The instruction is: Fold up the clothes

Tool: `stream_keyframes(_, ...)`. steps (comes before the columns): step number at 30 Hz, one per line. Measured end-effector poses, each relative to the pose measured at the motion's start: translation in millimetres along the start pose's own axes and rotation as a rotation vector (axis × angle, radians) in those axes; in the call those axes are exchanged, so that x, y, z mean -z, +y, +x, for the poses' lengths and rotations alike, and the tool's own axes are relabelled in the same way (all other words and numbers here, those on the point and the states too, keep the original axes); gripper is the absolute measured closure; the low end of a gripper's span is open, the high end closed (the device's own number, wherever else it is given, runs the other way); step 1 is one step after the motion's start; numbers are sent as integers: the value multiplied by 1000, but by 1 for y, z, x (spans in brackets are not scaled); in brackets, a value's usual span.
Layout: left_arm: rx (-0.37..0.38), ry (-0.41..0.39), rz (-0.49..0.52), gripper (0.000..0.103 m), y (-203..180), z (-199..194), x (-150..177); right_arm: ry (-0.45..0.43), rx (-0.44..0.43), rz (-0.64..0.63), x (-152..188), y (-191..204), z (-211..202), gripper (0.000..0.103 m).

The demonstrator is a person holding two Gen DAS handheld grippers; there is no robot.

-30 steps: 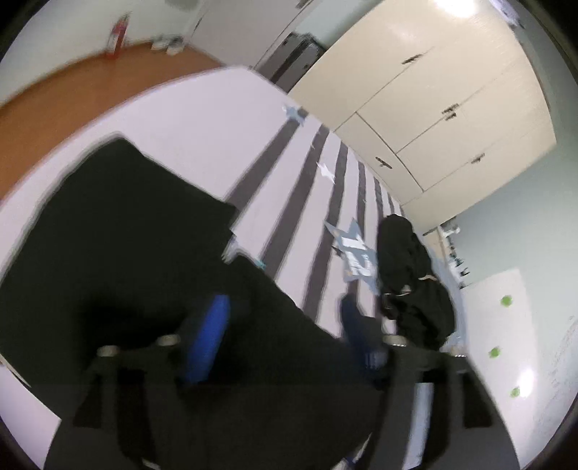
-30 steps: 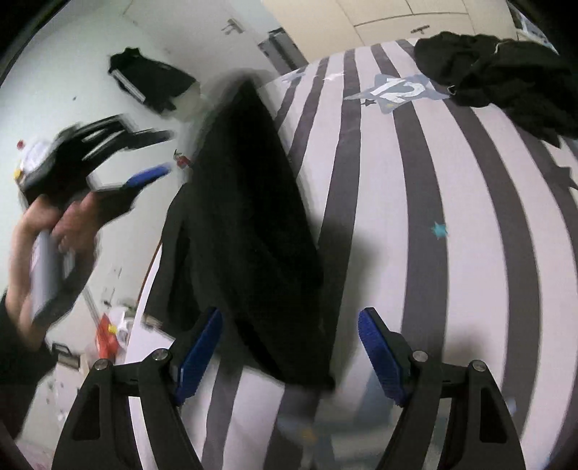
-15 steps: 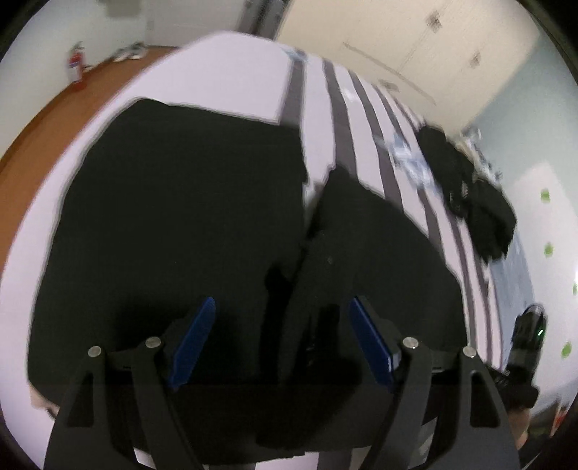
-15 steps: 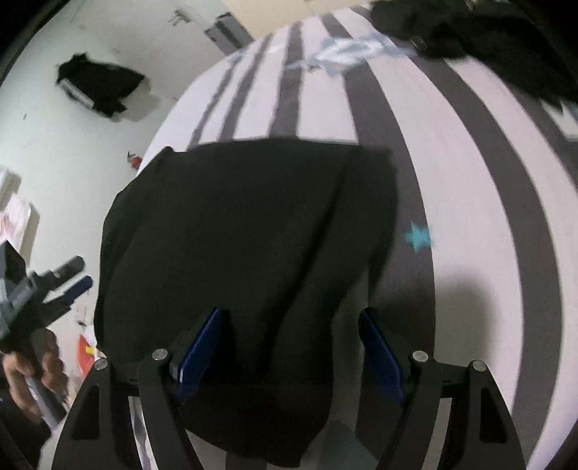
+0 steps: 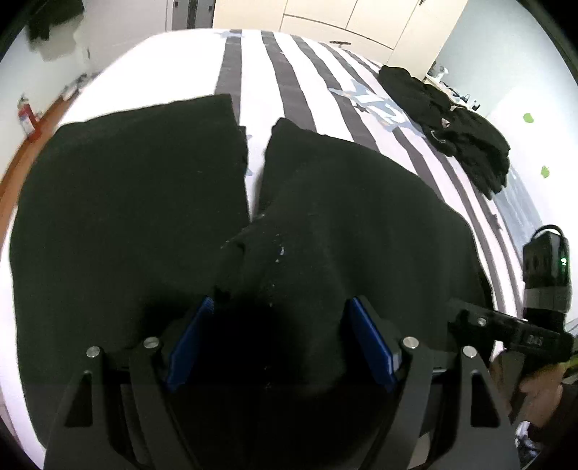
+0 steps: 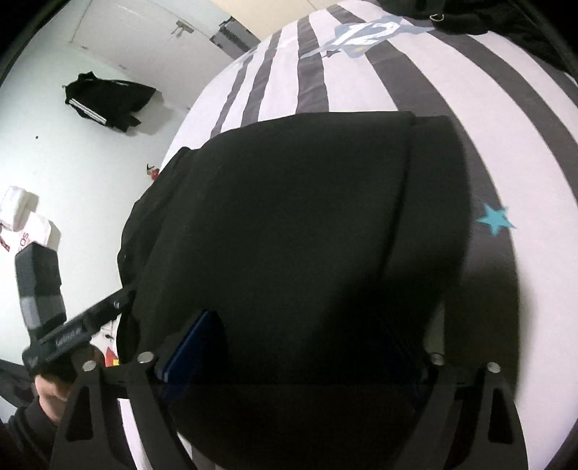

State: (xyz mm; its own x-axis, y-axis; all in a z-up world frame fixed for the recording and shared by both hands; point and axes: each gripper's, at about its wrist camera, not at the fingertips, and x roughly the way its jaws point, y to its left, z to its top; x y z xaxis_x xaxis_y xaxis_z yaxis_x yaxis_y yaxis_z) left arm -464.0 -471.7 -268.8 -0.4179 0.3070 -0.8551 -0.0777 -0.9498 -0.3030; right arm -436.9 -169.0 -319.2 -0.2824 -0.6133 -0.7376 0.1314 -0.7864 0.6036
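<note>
Both pairs of jaws stand spread wide, pinching nothing. The left gripper (image 5: 280, 340) hangs low over the near edge of a black garment (image 5: 343, 224), its two blue pads (image 5: 188, 347) set apart with dark cloth bunched between them but not clamped. The right gripper (image 6: 292, 352) is likewise spread over the same cloth, whose fabric (image 6: 300, 231) fills the gap between its fingers.

Counting from the left wrist view: two flat black pieces lie side by side on the bed (image 5: 260, 72), the second black piece (image 5: 126, 202) to the left, with a narrow wedge of striped sheet showing between them; near the grippers their edges meet and overlap. Whether they are two garments or two halves of one I cannot tell. One heap of dark clothes (image 5: 455, 126) sits well apart toward the far right side of the bed. One more dark jacket (image 6: 104, 97) hangs on the wall beyond the bed.

The sheet is white with grey stripes, a blue star (image 6: 495, 220) printed just beside the cloth. Cream wardrobe doors (image 5: 343, 18) stand behind the bed.
</note>
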Motion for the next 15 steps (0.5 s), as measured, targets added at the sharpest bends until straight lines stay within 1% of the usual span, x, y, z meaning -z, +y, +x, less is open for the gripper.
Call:
stream_keyframes(1,26,2,3,29,0,-1,-1,-4,-9,2,-2,1,2,12)
stream_keyframes(2,34,0,16,29,-1,-2,-1,-4,-17,2,-4,3,3,12)
stream_keyframes(3,21,-2,43,29,-5,-1,-1,-4,-22,-3,-7,5,6,13)
stream_keyframes(4,-7,-3,81,28,-10,2,-2,-3,-25,-12,-9,7,8,14)
stream_keyframes(6,-87,21,114,23,-12,13,-4,-1,-23,-34,-14,12,13,18)
stream_keyframes(7,-97,31,96,20,-9,17,-6,3,-14,-52,-14,14,14,27)
stream_keyframes(8,-77,33,53,19,-4,19,-8,6,-5,-70,-15,16,15,35)
stream_keyframes(9,-60,38,15,18,0,21,-10,7,-4,-73,-15,16,14,39)
stream_keyframes(11,-44,58,-32,11,2,28,-13,2,-16,-56,-13,9,9,52)
stream_keyframes(13,-32,79,-23,11,-7,34,-15,1,-20,-43,-12,4,5,56)
stream_keyframes(15,8,104,-8,11,-17,43,-17,6,-14,-40,-9,3,4,57)
